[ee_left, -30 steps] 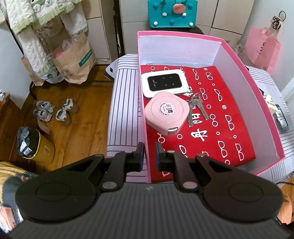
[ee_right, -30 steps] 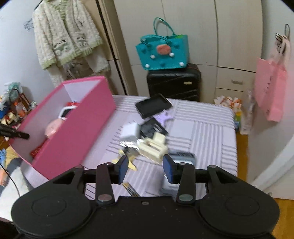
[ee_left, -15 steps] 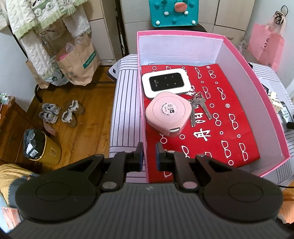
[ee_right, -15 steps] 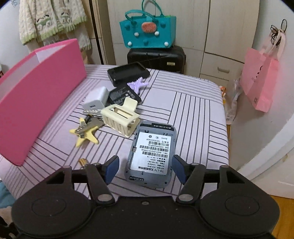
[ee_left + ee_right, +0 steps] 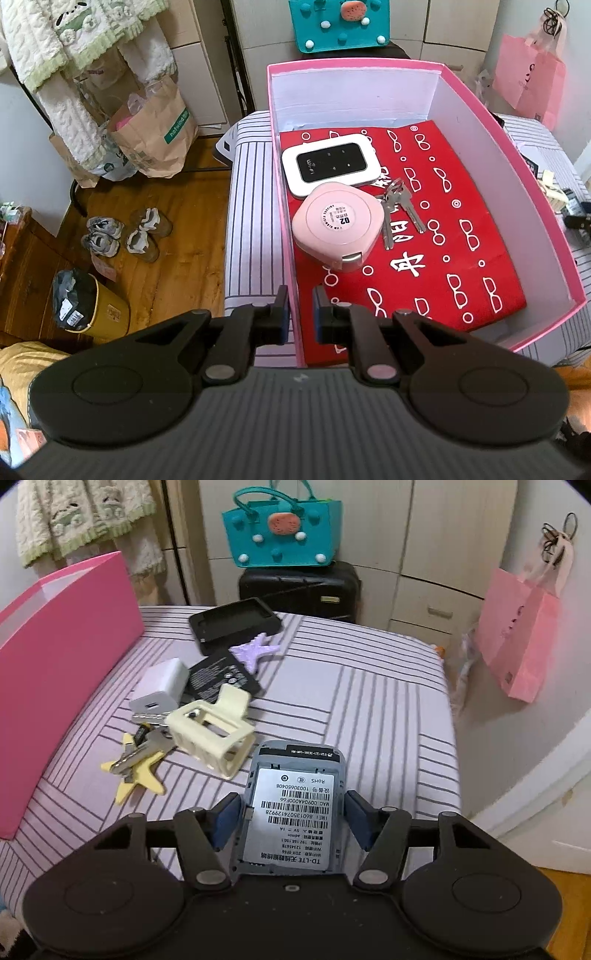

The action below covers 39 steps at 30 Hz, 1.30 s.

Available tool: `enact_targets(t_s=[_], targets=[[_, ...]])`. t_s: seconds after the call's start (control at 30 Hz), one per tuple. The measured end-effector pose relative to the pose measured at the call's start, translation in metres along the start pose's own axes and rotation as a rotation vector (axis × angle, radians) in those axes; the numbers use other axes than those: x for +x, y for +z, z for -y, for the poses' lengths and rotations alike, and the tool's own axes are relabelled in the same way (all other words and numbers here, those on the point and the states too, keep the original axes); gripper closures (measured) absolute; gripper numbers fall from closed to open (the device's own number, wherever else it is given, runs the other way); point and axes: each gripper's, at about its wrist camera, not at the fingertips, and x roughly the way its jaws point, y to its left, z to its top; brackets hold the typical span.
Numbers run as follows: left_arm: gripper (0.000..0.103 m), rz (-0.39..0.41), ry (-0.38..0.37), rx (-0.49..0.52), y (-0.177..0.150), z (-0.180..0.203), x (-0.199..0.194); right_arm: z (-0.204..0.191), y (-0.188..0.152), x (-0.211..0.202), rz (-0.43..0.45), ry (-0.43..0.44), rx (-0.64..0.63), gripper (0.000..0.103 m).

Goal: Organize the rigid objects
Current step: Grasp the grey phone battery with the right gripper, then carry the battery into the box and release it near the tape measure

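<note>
My left gripper (image 5: 298,314) is shut on the near wall of the pink box (image 5: 291,258), which holds a white wifi router (image 5: 330,163), a pink round case (image 5: 338,225) and keys (image 5: 400,212) on a red sheet. My right gripper (image 5: 290,821) is open, its fingers on either side of a grey router (image 5: 293,812) lying label-up without its cover on the striped bed; they do not appear to touch it. Beyond it lie a cream hair claw (image 5: 212,731), keys on a yellow star (image 5: 138,760), a white charger (image 5: 160,686), a black battery (image 5: 221,679), a purple star (image 5: 256,651) and a black cover (image 5: 234,624).
The pink box's outer side (image 5: 62,657) stands at the left of the right wrist view. A black suitcase (image 5: 299,590) with a teal bag (image 5: 280,531) stands behind the bed. A pink paper bag (image 5: 517,638) hangs at right. Shoes (image 5: 125,232) and a yellow bin (image 5: 92,306) are on the floor.
My right gripper has moved down and forward around the grey router, which now sits deeper between the open fingers. My left gripper keeps its hold on the box wall.
</note>
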Motion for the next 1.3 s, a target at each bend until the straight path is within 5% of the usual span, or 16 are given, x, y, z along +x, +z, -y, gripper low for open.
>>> enact_targets(t_s=[0.27,0.57,0.83,1.1,1.3], targets=[[0.095,0.004,-0.002,0.016,-0.001,0.000,-0.005,0.002,0.003,-0.023,0.019,-0.006,0.006,0.037],[0.096,0.014,-0.032,0.028,-0.004,-0.006,-0.008,-0.027,0.032,-0.083,0.079,0.117,-0.051,0.037],[0.096,-0.006,-0.065,0.021,-0.006,-0.011,-0.009,-0.099,0.082,-0.118,0.096,0.237,-0.311,0.037],[0.096,-0.001,-0.073,0.036,-0.006,-0.011,-0.008,-0.172,0.113,-0.101,0.080,0.354,-0.473,0.037],[0.096,0.009,-0.079,0.061,-0.008,-0.011,-0.008,-0.222,0.124,-0.064,-0.044,0.467,-0.562,0.037]])
